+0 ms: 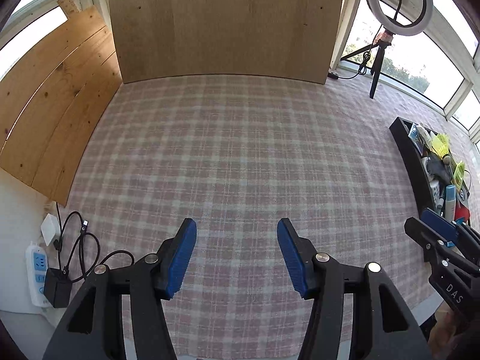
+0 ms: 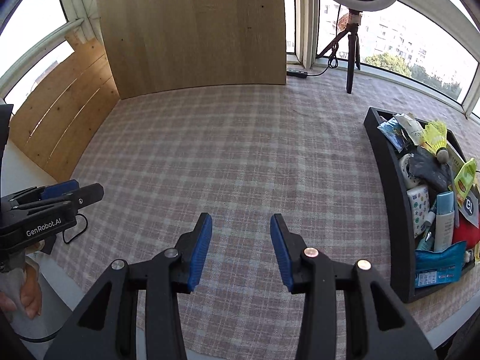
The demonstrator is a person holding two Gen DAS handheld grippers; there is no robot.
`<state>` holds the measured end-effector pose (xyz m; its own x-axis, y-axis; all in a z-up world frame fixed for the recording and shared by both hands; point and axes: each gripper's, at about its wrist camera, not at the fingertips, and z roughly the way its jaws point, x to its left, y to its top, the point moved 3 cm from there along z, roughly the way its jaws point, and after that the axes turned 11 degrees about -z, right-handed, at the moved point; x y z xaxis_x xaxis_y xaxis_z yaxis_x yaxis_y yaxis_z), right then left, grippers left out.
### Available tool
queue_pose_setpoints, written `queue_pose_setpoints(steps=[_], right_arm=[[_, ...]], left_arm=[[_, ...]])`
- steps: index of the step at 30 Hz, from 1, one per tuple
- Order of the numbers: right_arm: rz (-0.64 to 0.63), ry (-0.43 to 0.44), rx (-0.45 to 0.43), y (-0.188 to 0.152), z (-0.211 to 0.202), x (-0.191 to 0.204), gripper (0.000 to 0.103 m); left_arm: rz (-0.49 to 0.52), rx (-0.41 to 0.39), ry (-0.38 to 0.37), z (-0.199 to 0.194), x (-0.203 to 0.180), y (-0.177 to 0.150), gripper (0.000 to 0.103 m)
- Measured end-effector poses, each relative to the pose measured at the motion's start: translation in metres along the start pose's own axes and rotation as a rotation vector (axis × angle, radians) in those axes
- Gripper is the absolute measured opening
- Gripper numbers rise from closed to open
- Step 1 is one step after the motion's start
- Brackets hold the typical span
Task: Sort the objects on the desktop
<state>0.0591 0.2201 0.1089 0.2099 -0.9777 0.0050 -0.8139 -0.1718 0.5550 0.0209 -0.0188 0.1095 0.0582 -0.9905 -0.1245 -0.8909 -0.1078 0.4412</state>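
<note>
Pink-and-grey plaid tablecloth (image 2: 240,156), black tray (image 2: 393,198), yellow shuttlecock (image 2: 436,136).

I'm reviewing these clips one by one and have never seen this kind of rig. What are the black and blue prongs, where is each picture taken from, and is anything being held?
A person holds a hand tool in each hand; the prongs are its claw. Each picture comes from a camera on one tool, looking along its fingers. The left claw and right claw are both open and hold nothing. Below them lies a checked tablecloth. On the right sits a black tray full of small items, including a yellow shuttlecock.
</note>
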Motion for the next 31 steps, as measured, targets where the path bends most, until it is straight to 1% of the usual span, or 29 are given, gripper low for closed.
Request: queue_pose_setpoints(steps=[7, 13, 18, 20, 24, 26, 27, 29, 31], right_arm=[[0.006, -0.014, 0.005, 0.001, 0.004, 0.004, 0.04], [0.01, -0.022, 0.014, 0.002, 0.008, 0.002, 0.04], [0.021, -0.03, 0.029, 0.003, 0.015, 0.0, 0.04], [0.03, -0.032, 0.036, 0.003, 0.018, -0.002, 0.04], [0.036, -0.035, 0.041, 0.004, 0.023, -0.004, 0.04], [0.039, -0.038, 0.045, 0.004, 0.025, -0.005, 0.041], [0.04, -0.041, 0.047, 0.005, 0.026, -0.005, 0.041], [0.038, -0.048, 0.051, 0.005, 0.028, -0.006, 0.041], [0.042, -0.052, 0.053, 0.006, 0.03, -0.006, 0.041]], left_arm=[[-0.003, -0.012, -0.022, -0.003, 0.003, 0.001, 0.054], [-0.009, 0.01, -0.028, 0.008, 0.005, 0.005, 0.054], [0.014, -0.012, -0.033, 0.014, 0.002, 0.01, 0.054], [0.012, 0.001, -0.035, 0.019, 0.001, 0.011, 0.054], [-0.001, 0.06, -0.03, 0.036, 0.002, 0.014, 0.054], [-0.003, 0.071, -0.042, 0.04, 0.0, 0.014, 0.054], [-0.001, 0.065, -0.053, 0.039, -0.001, 0.014, 0.054], [0.025, 0.024, -0.076, 0.032, -0.007, 0.015, 0.054], [0.048, -0.003, -0.07, 0.028, -0.014, 0.018, 0.054]])
